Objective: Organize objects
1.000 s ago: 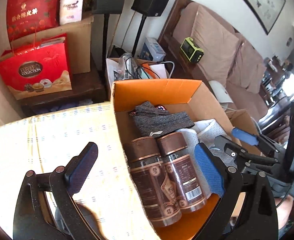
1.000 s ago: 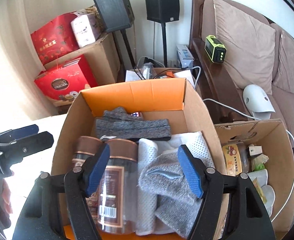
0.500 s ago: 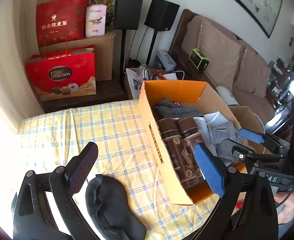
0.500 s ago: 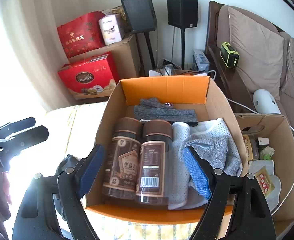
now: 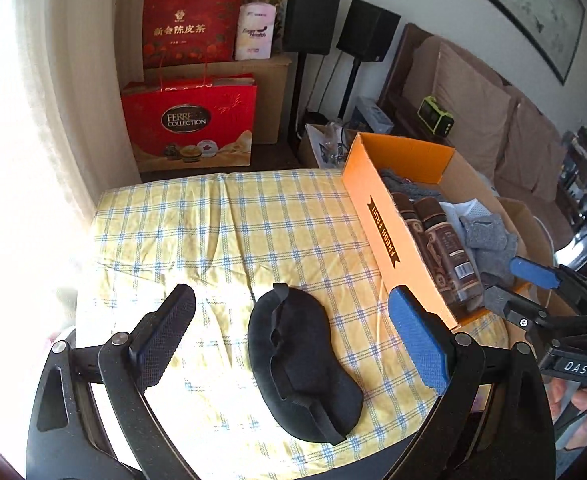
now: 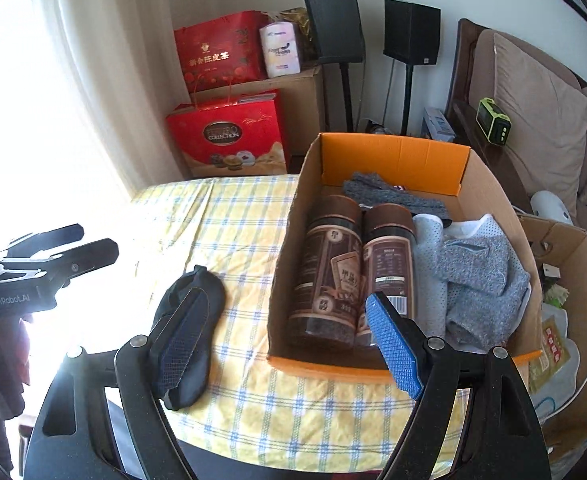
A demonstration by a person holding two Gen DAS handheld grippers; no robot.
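In the left wrist view, the left gripper [image 5: 289, 336] hangs over the yellow checked tablecloth [image 5: 229, 232] with its jaws spread wide and holding nothing, and the black sleep mask [image 5: 301, 364] lies flat on the cloth directly between them. The mask's long axis runs from upper left to lower right, roughly along the line of the fingers and somewhat skewed, so closing across its narrow width looks the natural grasp. The orange cardboard box [image 5: 389, 232] stands just to the right of it, already holding two brown jars [image 5: 433, 240] and grey cloths. The right gripper [image 5: 533, 288] shows at the right edge, over the near end of the box. In the right wrist view, the right gripper [image 6: 289, 344] is likewise wide open and empty, and the sleep mask [image 6: 191, 320] sits under and behind its left finger, off to the left of centre, while the box [image 6: 393, 152] fills the middle. The left gripper [image 6: 53, 256] shows at the left edge. Judging from both views, the left hand is the better placed to pick up the mask.
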